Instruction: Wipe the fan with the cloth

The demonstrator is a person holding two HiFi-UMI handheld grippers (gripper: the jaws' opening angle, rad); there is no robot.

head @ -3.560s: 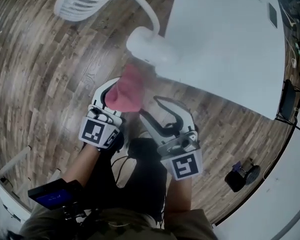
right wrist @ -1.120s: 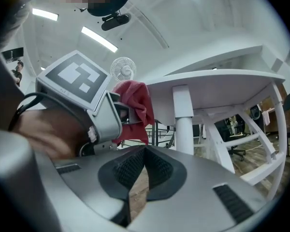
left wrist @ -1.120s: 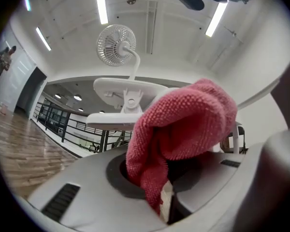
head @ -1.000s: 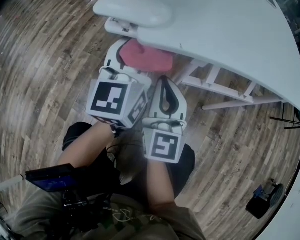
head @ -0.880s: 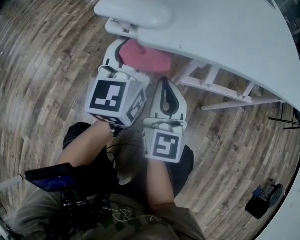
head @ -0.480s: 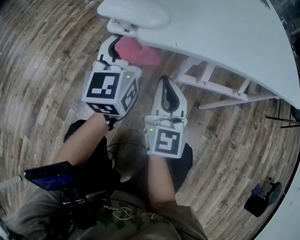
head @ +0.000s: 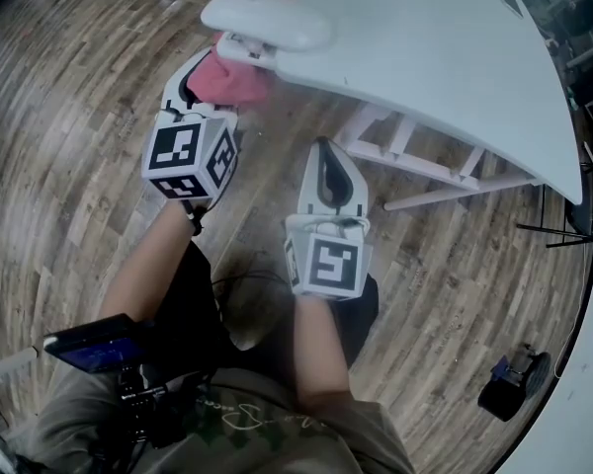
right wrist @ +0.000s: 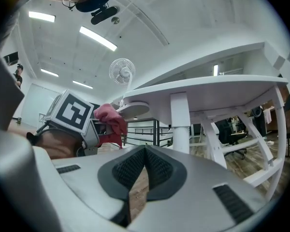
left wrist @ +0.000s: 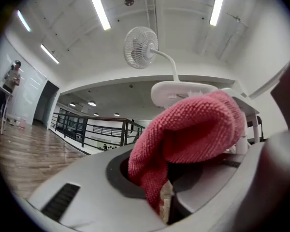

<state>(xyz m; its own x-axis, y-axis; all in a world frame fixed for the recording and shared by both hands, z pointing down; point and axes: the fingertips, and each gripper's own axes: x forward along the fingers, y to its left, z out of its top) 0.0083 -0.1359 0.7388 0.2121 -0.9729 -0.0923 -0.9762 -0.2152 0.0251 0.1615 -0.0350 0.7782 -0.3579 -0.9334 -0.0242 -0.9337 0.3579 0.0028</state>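
The white fan's oval base [head: 267,18] sits at the edge of the white table [head: 445,57]. Its round caged head [left wrist: 141,47] rises on a curved neck. A pink cloth [head: 232,82] is bunched in my left gripper [head: 210,67], which is shut on it just below the base's left end. In the left gripper view the cloth [left wrist: 193,124] covers the jaws, with the base [left wrist: 183,91] right behind it. My right gripper [head: 326,166] hangs lower, under the table edge, shut and empty. From the right gripper view, the cloth [right wrist: 111,117] shows beneath the base [right wrist: 133,109].
White table legs and crossbars [head: 415,156] stand to the right of my right gripper. A small black object [head: 509,383] lies on the wood floor at the lower right. A dark device [head: 94,349] hangs at the person's waist. A person [left wrist: 13,76] stands far off.
My left gripper has carried the cloth up and to the left, out from under the table edge to the left end of the fan base. The right gripper has stayed put.
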